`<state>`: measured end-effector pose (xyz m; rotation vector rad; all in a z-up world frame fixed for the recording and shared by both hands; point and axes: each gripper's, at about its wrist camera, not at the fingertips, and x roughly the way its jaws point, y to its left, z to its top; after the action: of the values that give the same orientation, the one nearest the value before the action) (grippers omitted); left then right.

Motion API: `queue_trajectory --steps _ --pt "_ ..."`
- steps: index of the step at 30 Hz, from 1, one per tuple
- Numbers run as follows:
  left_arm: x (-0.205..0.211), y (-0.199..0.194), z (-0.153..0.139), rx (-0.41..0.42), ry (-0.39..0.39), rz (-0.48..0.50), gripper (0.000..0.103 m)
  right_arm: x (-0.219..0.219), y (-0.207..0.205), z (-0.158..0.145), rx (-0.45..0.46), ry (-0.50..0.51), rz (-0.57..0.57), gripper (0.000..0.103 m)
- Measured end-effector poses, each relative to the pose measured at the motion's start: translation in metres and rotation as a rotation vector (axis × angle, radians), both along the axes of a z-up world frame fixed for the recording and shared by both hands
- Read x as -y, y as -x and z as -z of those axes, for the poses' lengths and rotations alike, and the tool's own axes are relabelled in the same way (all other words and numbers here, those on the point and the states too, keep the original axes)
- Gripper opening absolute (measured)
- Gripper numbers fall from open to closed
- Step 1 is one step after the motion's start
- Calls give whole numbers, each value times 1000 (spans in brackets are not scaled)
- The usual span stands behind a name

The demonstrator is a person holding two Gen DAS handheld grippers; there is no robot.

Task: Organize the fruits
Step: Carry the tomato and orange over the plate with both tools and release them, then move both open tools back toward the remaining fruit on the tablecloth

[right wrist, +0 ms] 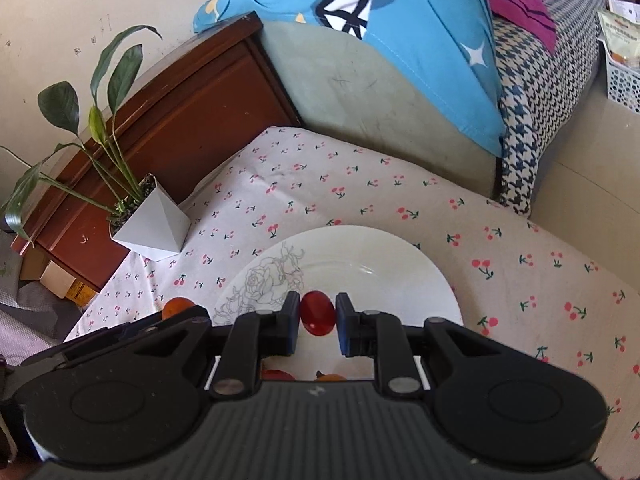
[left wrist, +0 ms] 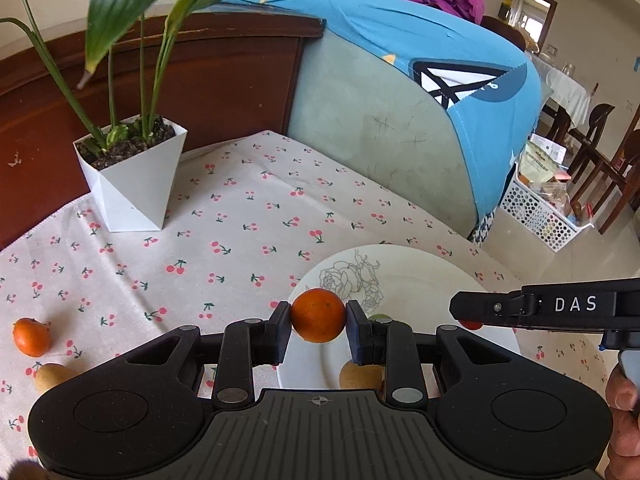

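My left gripper [left wrist: 318,316] is shut on an orange tangerine [left wrist: 318,314] and holds it over the near left rim of a white plate [left wrist: 416,276] with a rose drawing. My right gripper [right wrist: 317,314] is shut on a small red fruit [right wrist: 317,313] above the same plate [right wrist: 380,256]; it shows from the side in the left wrist view [left wrist: 464,312]. A yellowish fruit [left wrist: 360,374] and a green one [left wrist: 378,317] lie on the plate. Another tangerine [left wrist: 31,337] and a yellowish fruit [left wrist: 52,376] lie on the cloth at left.
A white pot with a green plant [left wrist: 130,176] stands at the back left of the cherry-print tablecloth [left wrist: 248,216]. A brown wooden headboard [left wrist: 200,80] and a bed with a blue pillow [left wrist: 440,48] lie behind. A white basket [left wrist: 536,212] sits on the floor at right.
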<state>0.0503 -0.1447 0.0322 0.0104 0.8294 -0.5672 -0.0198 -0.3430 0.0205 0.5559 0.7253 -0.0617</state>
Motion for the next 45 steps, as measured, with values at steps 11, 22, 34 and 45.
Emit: queue_trajectory --steps 11,22,34,45 --pt "7 -1 6 -19 10 12 29 1 -5 13 -62 -33 28 23" --pt "-2 -1 -10 -26 40 -27 49 1 -5 8 -41 -71 46 24" --pt "-39 -10 -20 -50 -3 -132 49 -19 -8 0 -3 -31 -38 28" --pt "-87 -17 -33 -48 -33 -235 49 -48 -14 -4 23 -6 -137 29"
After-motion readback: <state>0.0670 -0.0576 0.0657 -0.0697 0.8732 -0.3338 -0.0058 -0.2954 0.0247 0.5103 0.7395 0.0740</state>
